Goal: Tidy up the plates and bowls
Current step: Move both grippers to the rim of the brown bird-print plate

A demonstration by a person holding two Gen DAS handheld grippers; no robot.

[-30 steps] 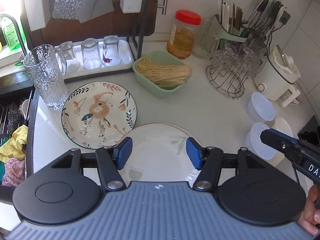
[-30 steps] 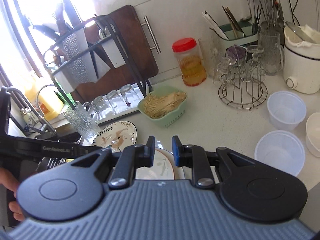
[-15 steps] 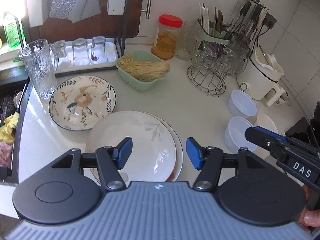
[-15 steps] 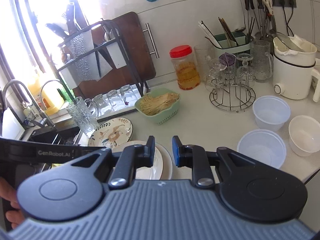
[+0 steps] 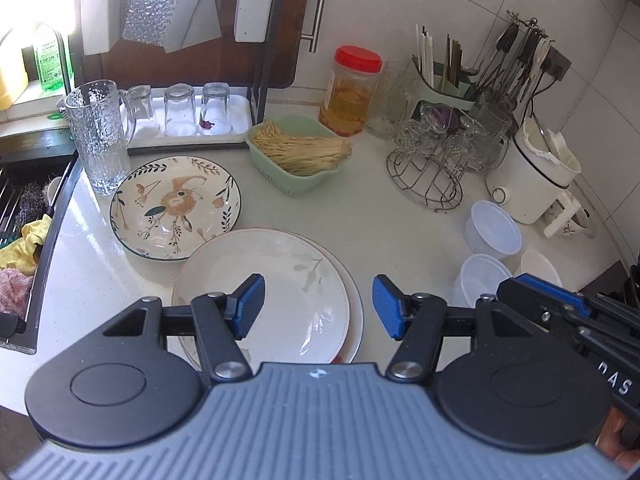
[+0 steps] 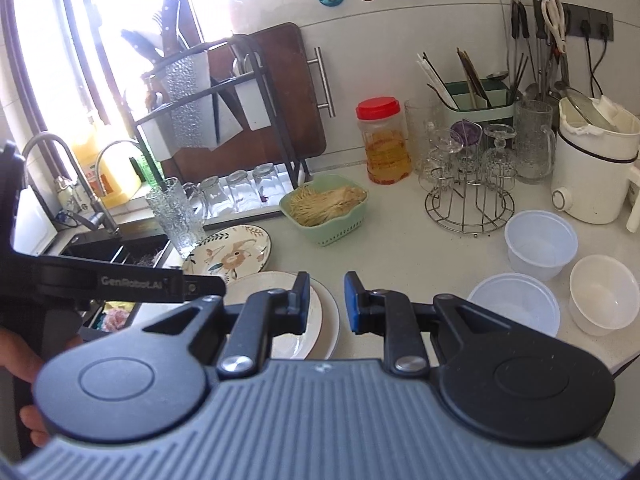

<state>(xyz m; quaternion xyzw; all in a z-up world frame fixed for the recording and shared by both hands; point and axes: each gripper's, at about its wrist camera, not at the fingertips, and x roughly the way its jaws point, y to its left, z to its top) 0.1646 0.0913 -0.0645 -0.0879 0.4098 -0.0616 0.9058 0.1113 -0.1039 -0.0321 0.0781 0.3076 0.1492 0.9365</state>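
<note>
A stack of two white plates (image 5: 280,276) lies at the counter's front; it also shows in the right wrist view (image 6: 320,312). A flower-patterned plate (image 5: 176,208) lies to its back left, also in the right wrist view (image 6: 228,252). Two clear plastic bowls (image 6: 540,244) (image 6: 516,304) and a small white bowl (image 6: 604,292) stand at the right. My left gripper (image 5: 318,306) is open and empty, held above the white plates. My right gripper (image 6: 327,302) has a narrow gap between its jaws and holds nothing, above the counter right of the white plates.
A green basket of noodles (image 5: 300,156), a red-lidded jar (image 5: 352,88), a wire glass rack (image 5: 436,164) and a white cooker (image 5: 536,176) stand behind. A tall glass jug (image 5: 100,136) stands at the left by the sink (image 5: 24,216). A tray of upturned glasses (image 5: 188,116) sits at the back.
Both grippers have pulled back and risen from the counter, so more of it shows. The left stays open, the right keeps its narrow gap. The dishes have not moved.
</note>
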